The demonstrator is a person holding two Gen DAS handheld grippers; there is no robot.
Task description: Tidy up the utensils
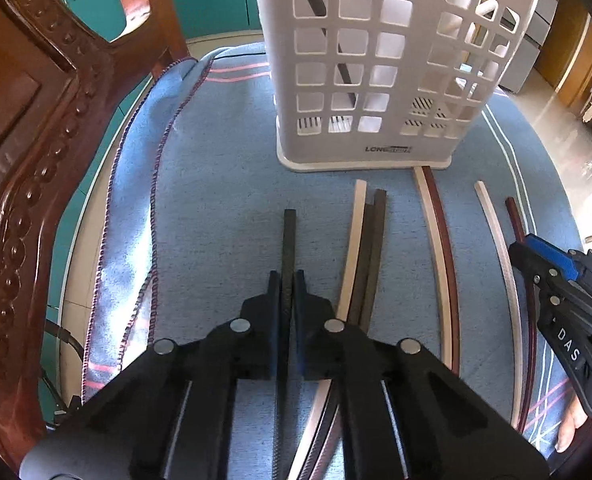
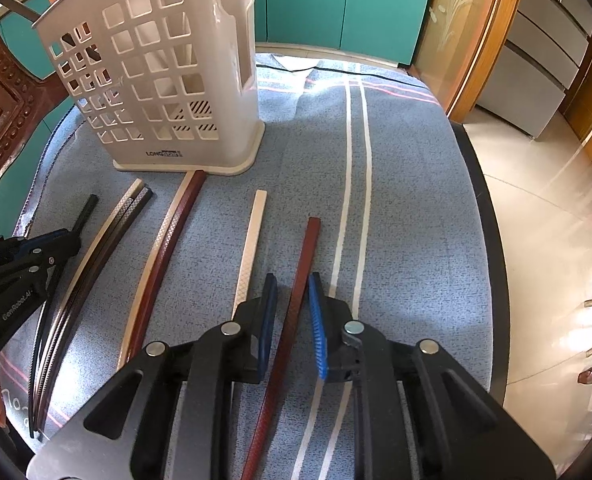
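Blue cloth (image 2: pixel 407 200) w/ white and pink stripes covers the table; white holder (image 1: pixel 379 80) stands upright on it, lattice walls, one dark stick already inside, leaning.

Left gripper (image 1: pixel 287 280): jaws clenched on the black stick (image 1: pixel 289 236), which runs straight btwn the fingers, far end pointing at the holder, well short of its base. Can't tell if the stick is lifted off the cloth or resting on it.

Right gripper (image 2: pixel 292 280): jaws released, a gap each side of the red stick (image 2: pixel 309 256) lying on the cloth btwn them; blue ribbed pad (image 2: pixel 318 328) near it, not touching.

Rest of the sticks lie on the cloth in front of the holder, roughly parallel:
- cream + two dark ones (image 1: pixel 365 236) bunched, just right of the left gripper
- cream/red pair (image 1: pixel 435 232) touching, far ends at the holder's base
- single cream stick (image 2: pixel 252 248) just left of the right gripper

Carved wood chair (image 1: pixel 36 160) to the left, teal cabinets (image 2: pixel 347 4) behind.
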